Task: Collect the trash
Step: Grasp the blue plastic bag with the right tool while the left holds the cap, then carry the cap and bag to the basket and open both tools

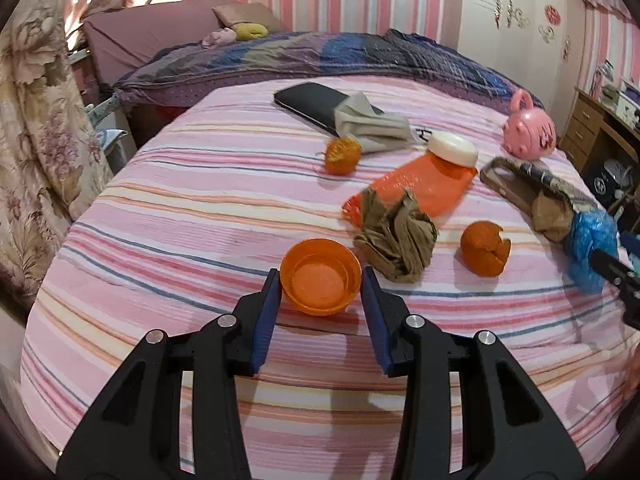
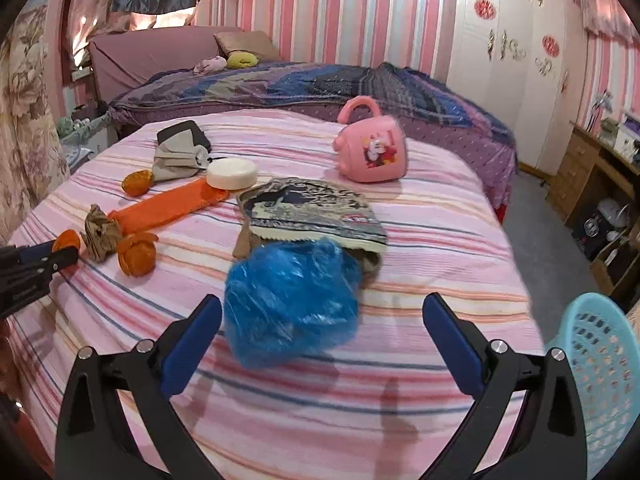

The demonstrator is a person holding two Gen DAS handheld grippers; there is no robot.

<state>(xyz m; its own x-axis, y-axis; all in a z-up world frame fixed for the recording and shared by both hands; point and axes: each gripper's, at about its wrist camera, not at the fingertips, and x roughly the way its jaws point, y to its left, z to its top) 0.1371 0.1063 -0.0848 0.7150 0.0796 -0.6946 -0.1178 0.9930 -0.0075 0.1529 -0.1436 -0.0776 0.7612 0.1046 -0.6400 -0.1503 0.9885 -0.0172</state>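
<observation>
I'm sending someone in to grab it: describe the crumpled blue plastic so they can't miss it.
Start at the striped pink bedspread. On the side nearest the light blue basket, the blue plastic lies between the jaws of the open right gripper, against a printed packet. It is the only blue, shiny, crinkled thing; its neighbours are orange or brown.

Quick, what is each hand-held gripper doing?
Left hand-held gripper: closed on the orange cup.
Right hand-held gripper: open around the blue bag.
</observation>
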